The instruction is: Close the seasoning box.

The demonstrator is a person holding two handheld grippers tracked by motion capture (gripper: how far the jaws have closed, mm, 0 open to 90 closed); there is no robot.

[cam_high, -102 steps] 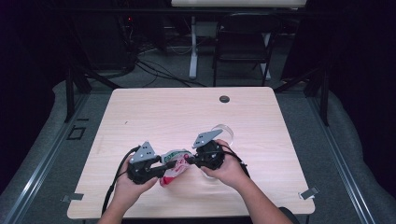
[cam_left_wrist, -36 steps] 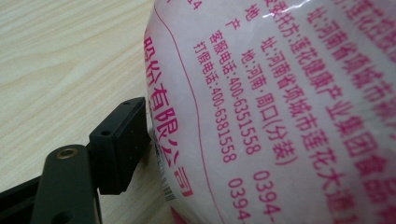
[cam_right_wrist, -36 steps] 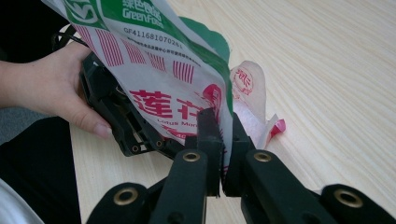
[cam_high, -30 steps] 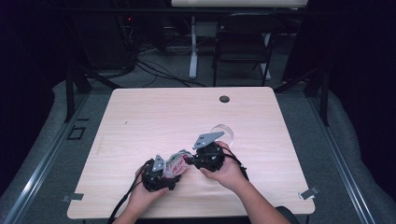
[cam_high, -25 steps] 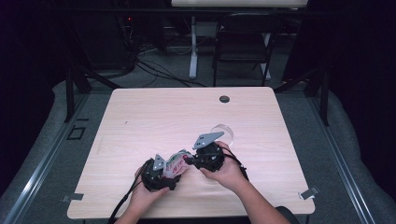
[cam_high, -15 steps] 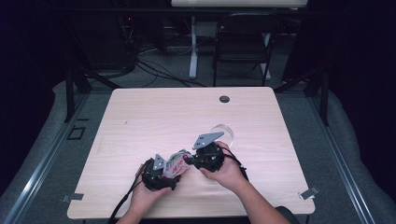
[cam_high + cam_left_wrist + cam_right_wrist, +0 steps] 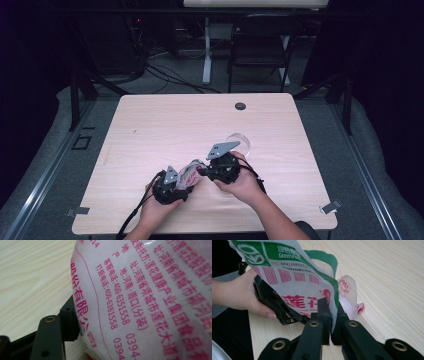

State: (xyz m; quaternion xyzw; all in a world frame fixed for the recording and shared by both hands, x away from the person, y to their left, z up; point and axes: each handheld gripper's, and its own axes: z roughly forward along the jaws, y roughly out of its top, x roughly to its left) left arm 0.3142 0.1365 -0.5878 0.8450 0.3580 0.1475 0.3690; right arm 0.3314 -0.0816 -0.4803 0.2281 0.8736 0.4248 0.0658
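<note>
A soft plastic packet [image 7: 189, 172] with pink print and a green top hangs between my two grippers over the table's front middle. My right gripper [image 7: 203, 170] is shut on its thin edge; in the right gripper view the packet [image 7: 294, 277] is pinched flat between the right gripper's [image 7: 331, 312] pads. My left gripper [image 7: 181, 183] comes from the left around the packet's bulging body. Its jaws have just been closing with the packet [image 7: 150, 302] between them, and one pad [image 7: 68, 320] presses on the film. The other pad is hidden behind the packet.
A clear round container [image 7: 239, 141] stands just beyond my right gripper. A small black disc [image 7: 240, 106] sits near the far edge of the wooden table [image 7: 150, 130]. A chair [image 7: 260, 45] and cables lie on the floor beyond.
Since the oldest frame my left gripper has shifted right, in close to the packet. Over the last second both hands stay where they were.
</note>
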